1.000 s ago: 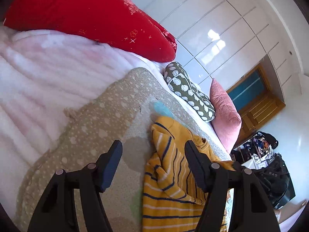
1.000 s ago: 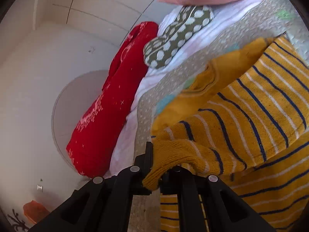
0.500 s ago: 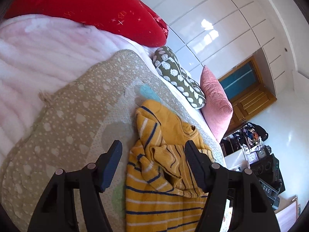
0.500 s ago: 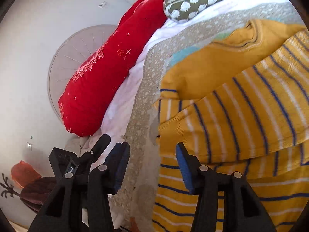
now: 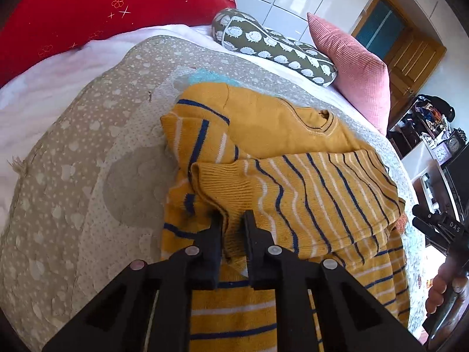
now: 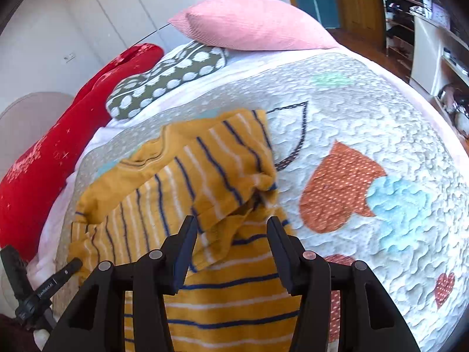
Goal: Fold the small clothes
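A mustard sweater point(image 5: 293, 135) with navy and white stripes lies on the quilted bed cover point(image 5: 73, 176), one sleeve folded across its chest. My left gripper point(image 5: 231, 220) is closing its jaws, and the sleeve's ribbed cuff point(image 5: 225, 187) is pinched between the pads. In the right wrist view the same sweater point(image 6: 176, 176) lies rumpled. My right gripper point(image 6: 231, 226) hovers open over the sweater's right side near the underarm, the cloth beneath the fingers but not gripped.
A red pillow point(image 5: 88, 8), a hedgehog-print bolster point(image 5: 272, 47) and a pink cushion point(image 5: 357, 67) line the bed's far side. The quilt with heart patches point(image 6: 366, 176) spreads right of the sweater. A person's hand point(image 5: 445, 287) shows at the right edge, with shelves point(image 5: 433, 123) beyond.
My right gripper let go of the cuff, opened, and swung to the sweater's right side. My left gripper moved over the folded sleeve and closed on its cuff.
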`<state>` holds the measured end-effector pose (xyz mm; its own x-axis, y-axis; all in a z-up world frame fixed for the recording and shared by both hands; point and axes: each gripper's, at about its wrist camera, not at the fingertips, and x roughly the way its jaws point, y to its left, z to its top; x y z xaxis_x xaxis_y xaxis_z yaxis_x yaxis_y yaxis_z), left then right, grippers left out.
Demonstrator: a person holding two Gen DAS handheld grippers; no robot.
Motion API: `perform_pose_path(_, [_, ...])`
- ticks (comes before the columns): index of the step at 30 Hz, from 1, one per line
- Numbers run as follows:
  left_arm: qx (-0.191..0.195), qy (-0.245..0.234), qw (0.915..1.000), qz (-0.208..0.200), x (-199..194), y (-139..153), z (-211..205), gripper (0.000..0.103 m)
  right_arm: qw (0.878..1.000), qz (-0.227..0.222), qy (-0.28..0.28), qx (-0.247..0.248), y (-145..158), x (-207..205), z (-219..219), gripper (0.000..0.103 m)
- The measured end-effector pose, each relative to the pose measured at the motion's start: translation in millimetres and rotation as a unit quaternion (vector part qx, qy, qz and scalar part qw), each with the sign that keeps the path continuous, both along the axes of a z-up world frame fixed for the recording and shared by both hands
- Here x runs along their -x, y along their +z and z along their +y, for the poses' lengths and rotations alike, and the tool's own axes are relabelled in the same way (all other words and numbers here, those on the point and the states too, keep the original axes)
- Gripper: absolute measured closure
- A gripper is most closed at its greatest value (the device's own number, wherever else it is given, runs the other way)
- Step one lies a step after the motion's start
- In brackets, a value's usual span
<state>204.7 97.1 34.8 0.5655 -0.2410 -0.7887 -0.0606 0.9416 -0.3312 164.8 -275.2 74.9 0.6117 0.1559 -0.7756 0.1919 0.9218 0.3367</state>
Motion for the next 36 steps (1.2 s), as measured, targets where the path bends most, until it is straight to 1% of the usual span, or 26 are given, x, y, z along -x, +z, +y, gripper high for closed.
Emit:
perform_pose_path(2, [0.003,0.004,1.0,0.002,-2.2,-3.1,3.0,0.09,1.0,0.0,-0.017,0.001,-2.5,-6.6,-10.0,0.05])
perform_pose_path(4, [0.003,0.005,1.0,0.004,-2.5,-6.0,4.8,0.09,1.0,0.004,-0.014,-0.01,-6.5,-14.1,-12.5,0.05])
perform_pose_path(6, [0.008,0.004,1.0,0.005,-2.4,-7.8,6.6,0.09,1.0,0.004,-0.008,-0.011,-8.7,-16.0,-9.9,0.05])
perform_pose_path(8, [0.019,0.003,0.9998,0.008,-2.9,-8.0,9.9,0.09,1.0,-0.001,0.003,0.016,-12.2,-9.2,0.2,0.05])
perform_pose_path(10, [0.033,0.004,0.9994,0.012,-5.0,-8.5,12.6,0.09,0.998,-0.004,0.027,0.051,-17.9,2.1,7.7,0.05])
perform_pose_path(13, [0.053,0.009,0.9985,0.015,-6.7,-10.1,16.6,0.09,0.993,0.005,0.063,0.104,-29.9,7.7,17.0,0.05])
perform_pose_path(15, [0.056,0.01,0.9983,0.014,-6.6,-11.0,17.1,0.09,0.989,0.006,0.068,0.132,-36.1,1.1,20.0,0.05])
perform_pose_path(17, [0.05,0.01,0.9986,0.012,-6.9,-11.0,16.4,0.09,0.987,0.001,0.077,0.143,-40.5,-11.2,24.2,0.05])
perform_pose_path(19, [0.044,0.011,0.9989,0.008,-6.7,-10.6,14.8,0.09,0.982,0.007,0.095,0.162,-45.6,-26.0,32.3,0.05])
perform_pose_path(20, [0.043,0.012,0.999,0.008,-7.2,-11.2,15.0,0.09,0.981,0.005,0.099,0.166,-45.2,-31.2,34.0,0.053])
perform_pose_path(21, [0.044,0.013,0.9989,0.008,-7.6,-11.6,14.9,0.09,0.982,0.003,0.091,0.168,-42.9,-35.0,32.2,0.08])
perform_pose_path(22, [0.048,0.014,0.9987,0.009,-8.4,-12.5,15.5,0.09,0.983,0.006,0.066,0.172,-39.6,-38.0,26.1,0.096])
perform_pose_path(24, [0.052,0.013,0.9985,0.011,-9.7,-14.1,16.4,0.09,0.987,-0.009,0.005,0.163,-29.8,-36.2,5.6,0.096])
perform_pose_path(25, [0.052,0.014,0.9985,0.011,-9.8,-14.3,16.5,0.09,0.986,-0.011,-0.021,0.168,-27.0,-33.3,-2.6,0.096])
perform_pose_path(27, [0.05,0.013,0.9986,0.011,-10.0,-14.1,16.2,0.09,0.975,-0.008,-0.069,0.213,-23.3,-26.1,-13.2,0.096])
perform_pose_path(28, [0.049,0.012,0.9987,0.009,-9.8,-14.0,16.0,0.089,0.974,-0.009,-0.077,0.214,-22.6,-20.7,-20.0,0.096])
perform_pose_path(29, [0.049,0.012,0.9987,0.008,-9.3,-13.7,16.3,0.089,0.976,-0.008,-0.082,0.202,-21.9,-15.0,-27.6,0.096])
perform_pose_path(32, [0.058,0.012,0.9982,-0.002,-2.7,-9.4,18.5,0.089,0.988,0.013,-0.076,0.134,-21.9,9.1,-47.8,0.094])
perform_pose_path(33, [0.06,0.013,0.9981,-0.008,1.8,-6.1,19.6,0.089,0.992,0.018,-0.07,0.105,-22.0,19.7,-53.3,0.092])
perform_pose_path(34, [0.059,0.013,0.998,-0.016,7.9,-1.6,20.3,0.087,0.995,0.019,-0.062,0.08,-21.9,31.6,-57.3,0.086])
perform_pose_path(35, [0.058,0.016,0.9979,-0.026,15.3,3.5,21.5,0.082,0.997,0.018,-0.054,0.059,-22.0,44.4,-59.8,0.082])
perform_pose_path(36, [0.059,0.023,0.9974,-0.034,22.8,8.3,23.4,0.077,0.998,0.016,-0.048,0.044,-21.2,57.7,-62.0,0.073])
